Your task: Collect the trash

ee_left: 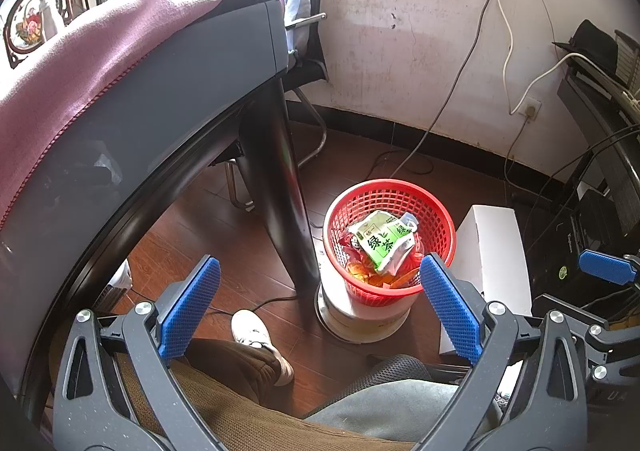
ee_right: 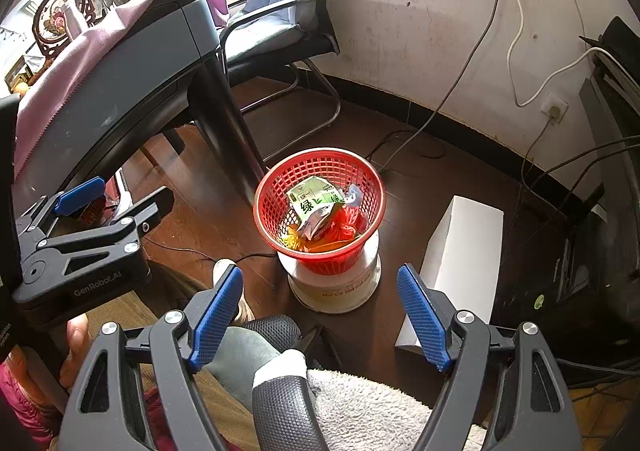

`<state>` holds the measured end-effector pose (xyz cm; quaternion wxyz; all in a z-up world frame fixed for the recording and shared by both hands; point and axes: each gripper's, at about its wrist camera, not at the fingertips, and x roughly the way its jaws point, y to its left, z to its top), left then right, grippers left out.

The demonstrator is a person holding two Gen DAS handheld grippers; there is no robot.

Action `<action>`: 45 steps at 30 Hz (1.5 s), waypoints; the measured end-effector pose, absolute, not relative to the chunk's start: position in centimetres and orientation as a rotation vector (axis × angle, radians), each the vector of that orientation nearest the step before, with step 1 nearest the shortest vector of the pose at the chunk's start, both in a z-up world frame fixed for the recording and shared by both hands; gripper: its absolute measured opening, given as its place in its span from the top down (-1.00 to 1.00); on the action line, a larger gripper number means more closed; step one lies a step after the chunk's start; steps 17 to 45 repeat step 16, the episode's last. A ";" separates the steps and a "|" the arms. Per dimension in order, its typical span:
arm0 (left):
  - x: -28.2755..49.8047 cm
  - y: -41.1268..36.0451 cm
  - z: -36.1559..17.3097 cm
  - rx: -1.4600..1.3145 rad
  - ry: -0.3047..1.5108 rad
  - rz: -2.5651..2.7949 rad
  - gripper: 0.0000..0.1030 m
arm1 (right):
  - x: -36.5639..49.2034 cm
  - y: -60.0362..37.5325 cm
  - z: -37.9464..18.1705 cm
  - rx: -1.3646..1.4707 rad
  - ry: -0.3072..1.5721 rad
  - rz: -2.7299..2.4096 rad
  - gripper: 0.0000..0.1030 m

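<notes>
Right wrist view | crumpled green-and-white tea carton is seen lying tilted in red plastic mesh basket, long axis seemingly diagonal | left gripper and right gripper are held wide open, empty

Carton in basket, box right.

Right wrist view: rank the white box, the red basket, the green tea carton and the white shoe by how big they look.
1. Red basket and white box: too alike to rank.
2. Green tea carton.
3. White shoe, mostly hidden behind the right gripper, so unsure.
</notes>
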<state>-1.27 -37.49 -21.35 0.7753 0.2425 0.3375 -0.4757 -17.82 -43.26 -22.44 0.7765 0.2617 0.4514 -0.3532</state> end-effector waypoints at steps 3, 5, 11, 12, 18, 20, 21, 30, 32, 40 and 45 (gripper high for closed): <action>-1.3 -37.5 -21.4 0.525 0.731 -1.029 -0.87 | -17.8 -43.1 -22.5 0.567 0.976 -0.764 -0.52; -1.3 -37.5 -21.4 0.527 0.731 -1.029 -0.87 | -17.8 -43.3 -22.5 0.567 0.977 -0.763 -0.52; -1.3 -37.2 -21.9 0.540 0.730 -1.023 -0.87 | -17.7 -42.8 -22.8 0.574 0.981 -0.759 -0.52; -1.3 -37.1 -21.9 0.540 0.731 -1.024 -0.87 | -17.7 -42.8 -22.9 0.574 0.982 -0.758 -0.52; -1.3 -37.1 -22.0 0.541 0.733 -1.024 -0.87 | -17.7 -43.2 -22.9 0.578 0.984 -0.753 -0.52; -1.3 -37.1 -22.0 0.541 0.733 -1.024 -0.87 | -17.7 -43.2 -22.9 0.578 0.984 -0.753 -0.52; -1.3 -37.1 -22.0 0.541 0.733 -1.024 -0.87 | -17.7 -43.2 -22.9 0.578 0.984 -0.753 -0.52; -1.3 -37.1 -22.0 0.541 0.733 -1.024 -0.87 | -17.7 -43.2 -22.9 0.578 0.984 -0.753 -0.52; -1.3 -37.1 -22.0 0.541 0.733 -1.024 -0.87 | -17.7 -43.2 -22.9 0.578 0.984 -0.753 -0.52; -1.3 -37.1 -22.0 0.541 0.733 -1.024 -0.87 | -17.7 -43.2 -22.9 0.578 0.984 -0.753 -0.52; -1.3 -37.1 -22.0 0.541 0.733 -1.024 -0.87 | -17.7 -43.2 -22.9 0.578 0.984 -0.753 -0.52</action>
